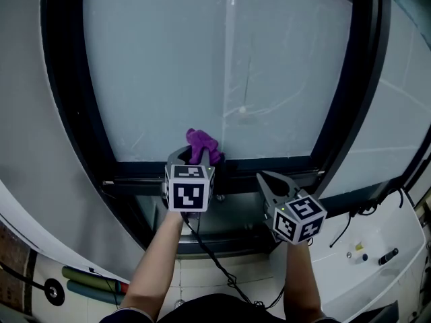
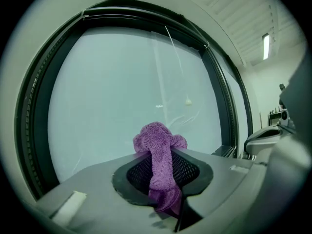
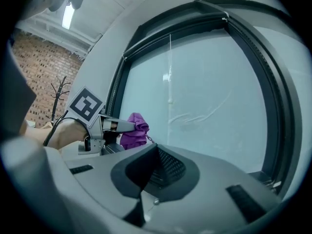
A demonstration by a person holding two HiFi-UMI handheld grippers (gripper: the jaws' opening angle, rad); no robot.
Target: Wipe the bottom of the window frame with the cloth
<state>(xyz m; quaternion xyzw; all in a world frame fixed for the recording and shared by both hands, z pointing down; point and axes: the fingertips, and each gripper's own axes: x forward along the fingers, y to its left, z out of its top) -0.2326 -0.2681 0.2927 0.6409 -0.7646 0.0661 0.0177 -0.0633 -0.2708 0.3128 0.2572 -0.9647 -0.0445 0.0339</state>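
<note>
A black cable trails down between the person's forearms. The only print in sight is the square black-and-white markers on the two cubes; they carry no words.

The left gripper is clamped on the purple cloth. The cloth's long axis runs along the jaws: a thin tail lies pinched in the dark mesh hollow, and the bunched end sticks out past the tips, pointing up and away toward the glass. In the head view the bunch sits right over the bottom rail of the dark frame, left of centre, at the lower edge of the pane. Whether it touches the rail cannot be told.

The right gripper is just to the right, well apart from the cloth. Its jaws are closed together with nothing between them, and its tip is near the same rail.

The rail runs on bare to the right as far as the frame's upright, with a shorter free stretch to the left. A white ledge with small loose items lies low on the right. Faint streaks mark the frosted pane beyond.
</note>
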